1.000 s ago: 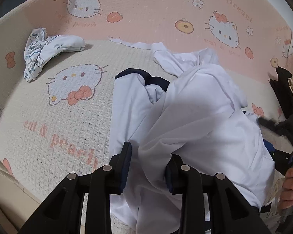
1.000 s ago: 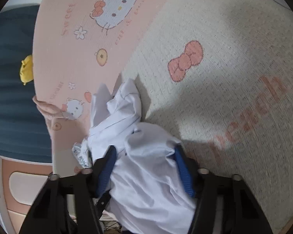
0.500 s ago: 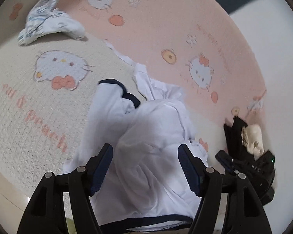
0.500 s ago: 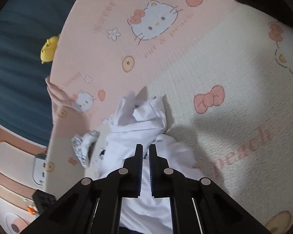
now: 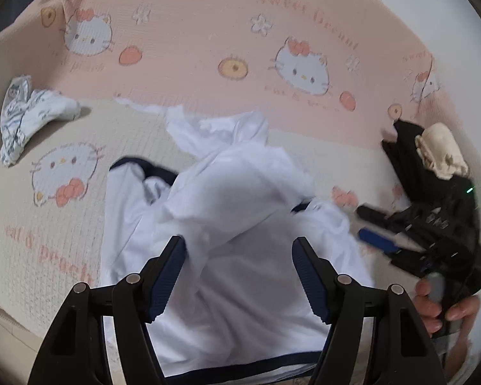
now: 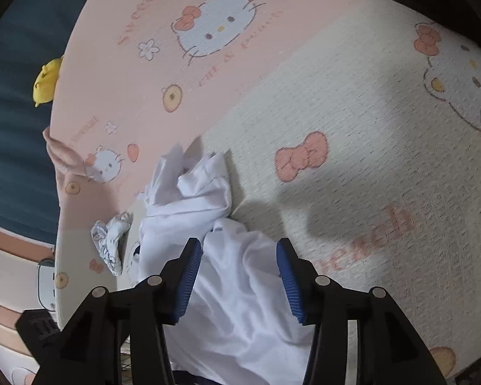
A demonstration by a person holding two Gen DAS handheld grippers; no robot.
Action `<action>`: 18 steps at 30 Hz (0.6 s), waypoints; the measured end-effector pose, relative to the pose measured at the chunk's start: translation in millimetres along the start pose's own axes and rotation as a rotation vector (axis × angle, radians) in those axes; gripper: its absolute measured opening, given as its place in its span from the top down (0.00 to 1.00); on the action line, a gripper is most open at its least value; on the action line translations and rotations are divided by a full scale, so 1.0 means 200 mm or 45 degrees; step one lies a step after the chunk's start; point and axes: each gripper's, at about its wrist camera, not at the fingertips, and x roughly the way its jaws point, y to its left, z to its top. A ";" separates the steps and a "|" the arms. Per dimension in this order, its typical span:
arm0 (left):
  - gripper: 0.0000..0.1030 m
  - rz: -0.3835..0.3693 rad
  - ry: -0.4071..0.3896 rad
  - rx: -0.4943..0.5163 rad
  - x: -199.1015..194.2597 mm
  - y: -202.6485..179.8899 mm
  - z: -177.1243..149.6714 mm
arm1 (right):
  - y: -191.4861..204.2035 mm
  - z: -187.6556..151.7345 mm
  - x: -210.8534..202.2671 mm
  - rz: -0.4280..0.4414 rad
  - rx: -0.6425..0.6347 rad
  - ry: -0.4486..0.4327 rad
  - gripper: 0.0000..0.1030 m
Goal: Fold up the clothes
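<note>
Bedding (image 5: 64, 224) with cat-face print covered the bed, cream on the flat part and pink (image 5: 192, 32) on the raised band along the far side. White garment (image 5: 227, 224) with dark navy trim lay crumpled mid-bed in the left wrist view, its long axis running from the near edge toward the pink band; navy-edged opening (image 5: 138, 166) faced left and away, and a navy hem ran across the near end. One loose white flap reached up to the foot of the pink band. Open cream bedding lay to the left of the garment as far as the bed's near-left edge; in the right wrist view a wide bare stretch (image 6: 368, 160) lay to its right.

Small printed white garment (image 5: 29, 115) sat bunched at far left, well apart. Dark bundle with a cream item on top (image 5: 439, 150) rested against the pink band at right.

Left claw (image 5: 239, 276) stood released, pads wide apart above the white cloth, nothing pinched. Right claw (image 6: 239, 276) had just been opening; cloth (image 6: 234, 288) lay beneath the gap, pads not pressing on it. In the left wrist view the right claw (image 5: 373, 227) hovered just beside the garment's right edge, the hand (image 5: 439, 304) on its grip.
</note>
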 end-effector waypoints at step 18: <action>0.35 -0.119 0.294 -0.028 0.45 -0.18 0.05 | 0.03 0.04 0.13 -0.065 -0.055 0.128 0.45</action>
